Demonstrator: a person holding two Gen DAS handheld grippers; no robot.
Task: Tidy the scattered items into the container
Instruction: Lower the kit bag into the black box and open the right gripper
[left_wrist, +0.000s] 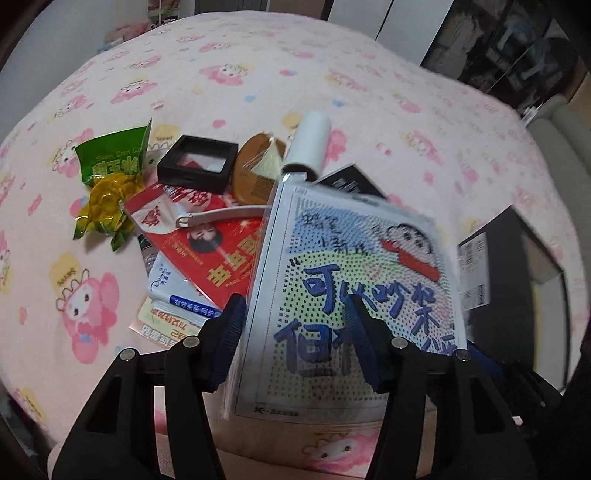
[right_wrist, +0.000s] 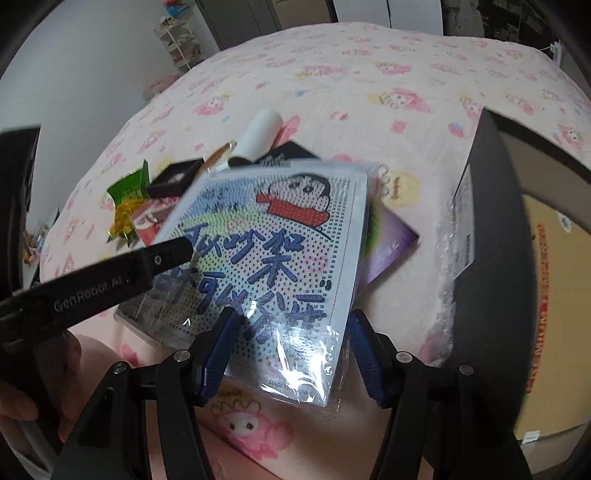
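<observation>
The black arm of the left gripper (right_wrist: 173, 254), seen from the right wrist camera, carries the printing "GenRobot.AI". The diamond-painting kit (left_wrist: 354, 291) shows a cartoon boy in a red scarf, bold blue Chinese characters and a column of small numbers down one edge, all inside a clear plastic sleeve. Left of the kit, a green snack bag (left_wrist: 110, 158) reads "Sweet Corn", and a red packet (left_wrist: 218, 243) bears large yellow characters and a small portrait; a white sachet with a blue band of characters pokes out under the red packet.

In the left wrist view, the left gripper's blue pads sit one on each face of the kit, pinching it near its lower edge so that it stands tilted off the pink cartoon-print bedspread (left_wrist: 258, 74). The right gripper (right_wrist: 291, 354) has its fingers spread wide, and the kit's sleeve corner lies between them; whether either pad touches it cannot be told.

The dark box (right_wrist: 487, 240) with a barcode label stands right of the kit, its tan inside printed with red characters. Behind the kit lie a black square case (left_wrist: 195, 162), a white cylinder (left_wrist: 310, 144) and a metal nail clipper (left_wrist: 221, 218).
</observation>
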